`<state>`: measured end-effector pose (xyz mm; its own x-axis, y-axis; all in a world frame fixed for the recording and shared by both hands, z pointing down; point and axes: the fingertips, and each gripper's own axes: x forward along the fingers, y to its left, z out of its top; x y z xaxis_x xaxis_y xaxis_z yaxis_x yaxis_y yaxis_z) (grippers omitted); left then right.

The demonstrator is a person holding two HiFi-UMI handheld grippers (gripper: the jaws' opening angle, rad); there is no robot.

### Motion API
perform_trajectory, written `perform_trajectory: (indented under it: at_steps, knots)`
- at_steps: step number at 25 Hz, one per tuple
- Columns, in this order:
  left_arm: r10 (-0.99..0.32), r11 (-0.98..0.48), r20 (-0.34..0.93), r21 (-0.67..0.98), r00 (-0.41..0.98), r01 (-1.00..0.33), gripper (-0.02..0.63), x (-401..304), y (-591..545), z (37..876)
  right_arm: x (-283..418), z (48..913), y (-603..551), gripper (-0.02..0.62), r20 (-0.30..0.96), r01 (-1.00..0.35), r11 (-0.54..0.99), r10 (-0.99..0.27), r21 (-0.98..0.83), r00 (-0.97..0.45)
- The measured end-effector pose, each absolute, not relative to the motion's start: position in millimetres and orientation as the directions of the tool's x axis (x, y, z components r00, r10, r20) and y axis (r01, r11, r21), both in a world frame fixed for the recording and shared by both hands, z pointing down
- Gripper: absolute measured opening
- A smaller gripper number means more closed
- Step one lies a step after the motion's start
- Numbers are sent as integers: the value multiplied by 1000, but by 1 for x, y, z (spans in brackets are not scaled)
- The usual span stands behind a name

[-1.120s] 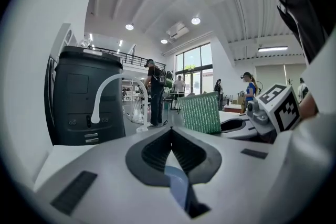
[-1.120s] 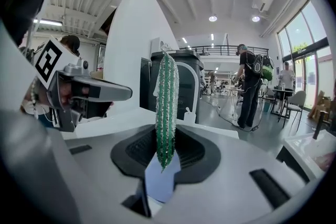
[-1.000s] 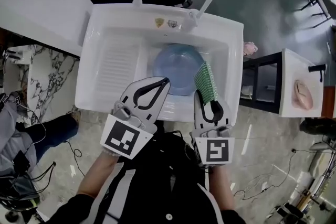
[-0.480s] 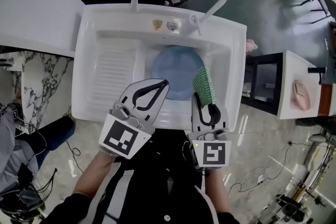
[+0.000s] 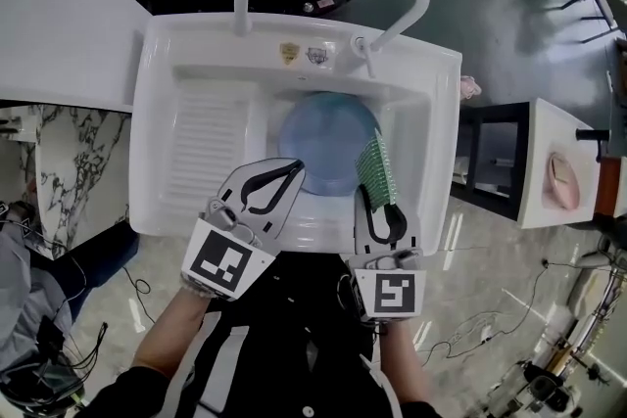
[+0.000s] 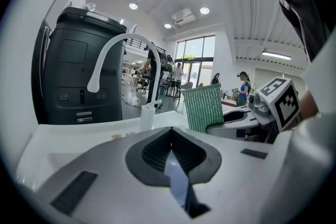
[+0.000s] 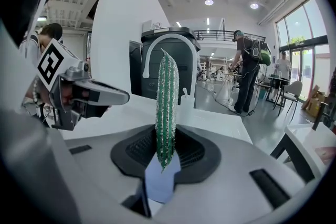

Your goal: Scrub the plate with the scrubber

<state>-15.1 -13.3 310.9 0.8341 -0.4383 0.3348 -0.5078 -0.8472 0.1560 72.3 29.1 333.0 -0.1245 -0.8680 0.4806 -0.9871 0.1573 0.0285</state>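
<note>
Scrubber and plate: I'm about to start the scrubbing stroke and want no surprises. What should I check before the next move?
1. Scrubber gripped: ok. The right gripper has its jaws shut on the scrubber's lower end, and the scrubber stands upright between them.
2. Plate in place: ok. It sits in the basin of the sink.
3. Scrubber lined up: ok. In the head view it overlaps the plate's right edge.
4. Scrubber touching the plate: cannot tell.
5. Plate steadied: not ok. The left gripper is near the plate's front edge, but its jaws are shut with nothing between them.
</note>
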Motion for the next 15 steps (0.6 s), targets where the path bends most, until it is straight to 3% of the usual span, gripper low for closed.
perform_trajectory:
  at_steps: [15]
  knots:
    - [-483, -715, 535, 216, 693, -665, 0, -34, -49, 406, 70, 378, 1, 92, 493, -955, 297, -833, 17, -250]
